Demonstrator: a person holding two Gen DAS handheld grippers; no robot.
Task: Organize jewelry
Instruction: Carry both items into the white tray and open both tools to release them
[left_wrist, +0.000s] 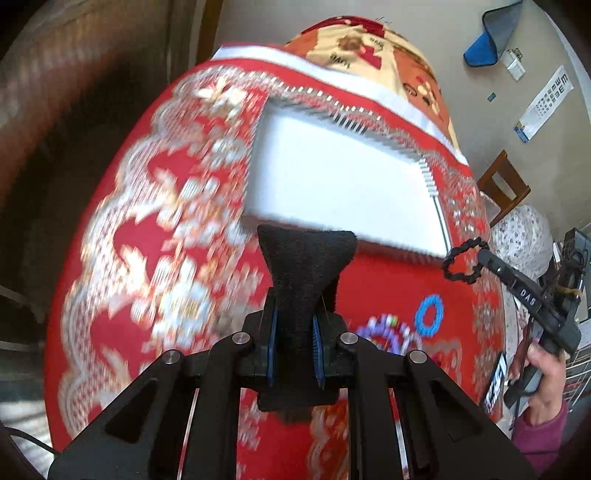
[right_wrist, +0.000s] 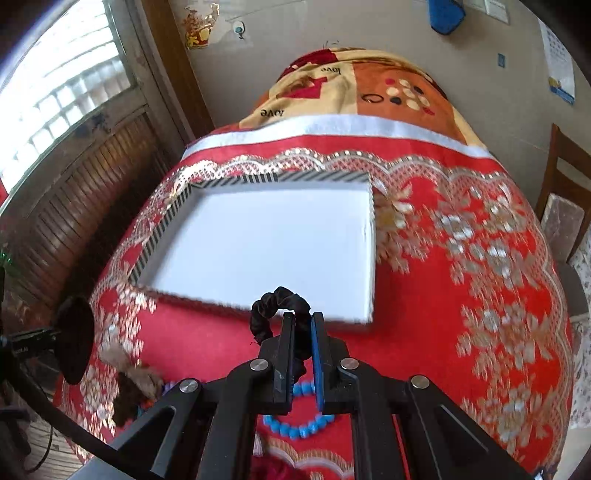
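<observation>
Two loaded grippers near the tray's (right_wrist: 266, 243) front edge: left gripper (left_wrist: 295, 339) pinching perhaps a velvet bow (left_wrist: 306, 266), right gripper (right_wrist: 303, 332) a black scrunchie (right_wrist: 275, 301).

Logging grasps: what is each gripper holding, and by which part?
Left gripper: black fuzzy fabric piece, pinched at its narrow middle. Right gripper: black ruffled scrunchie, pinched on its band.

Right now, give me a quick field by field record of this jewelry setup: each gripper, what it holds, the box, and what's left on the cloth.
left gripper: shut on a black velvet piece
right gripper: shut on a black scrunchie
box: shallow, white inside, striped rim, nothing in it
cloth: red with gold pattern, under the box
still on cloth: blue bead bracelet, multicoloured bead bracelet, both nearer than the box
image quality: motion blur in both views
</observation>
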